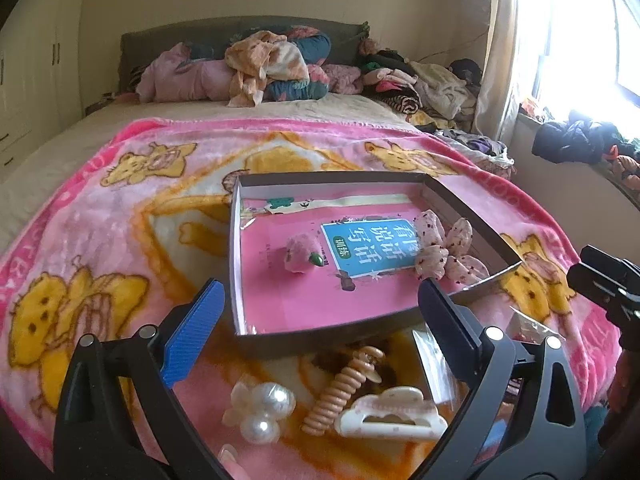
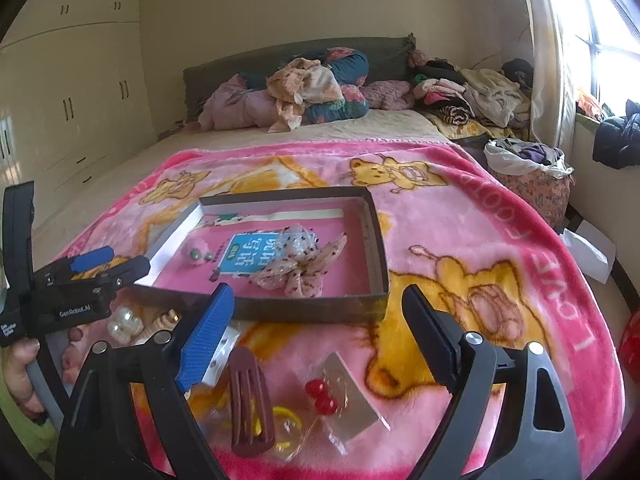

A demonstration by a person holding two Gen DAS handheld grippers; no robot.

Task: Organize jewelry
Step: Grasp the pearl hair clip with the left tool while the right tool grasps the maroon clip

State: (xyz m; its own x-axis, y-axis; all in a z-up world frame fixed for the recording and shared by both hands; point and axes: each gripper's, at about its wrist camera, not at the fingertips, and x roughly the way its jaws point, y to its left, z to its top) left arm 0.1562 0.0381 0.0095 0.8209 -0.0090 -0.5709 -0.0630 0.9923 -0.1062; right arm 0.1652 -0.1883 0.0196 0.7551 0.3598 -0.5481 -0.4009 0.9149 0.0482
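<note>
A: Which step would you say is in hand?

B: Sorting, I'd judge, with several pieces yet to go in. The box (image 1: pixel 236 248) lies on the pink blanket (image 1: pixel 120 208) on the bed, just ahead of both grippers, and it holds a fuzzy pink clip (image 1: pixel 301 255) and a spotted fabric bow (image 1: pixel 448 254) on top of a pink book (image 1: pixel 320 296). The rest is loose on the blanket, on the near side of the box.

A: And the grippers?

B: The left gripper (image 1: pixel 320 320) is spread wide with nothing between its fingers. Directly beneath it lie a pearl clip (image 1: pixel 262 410), a ribbed peach claw clip (image 1: pixel 344 390) and a cream claw clip (image 1: pixel 394 414). The right gripper (image 2: pixel 320 320) is likewise wide apart and empty, hovering over a dark red barrette (image 2: pixel 251 400), red cherry earrings (image 2: pixel 320 396) in a clear packet and a yellow hair tie (image 2: pixel 285 416).

A: What does the next move call for?

B: Probably lowering one gripper onto a single piece and closing on it. The peach clip touches the cream one, so the fingers would need to pinch only one. The packet looks slippery and flat, harder to lift off soft fleece.

A: Easiest pick?

B: The pearl clip, I'd guess; it stands proud and apart.
</note>
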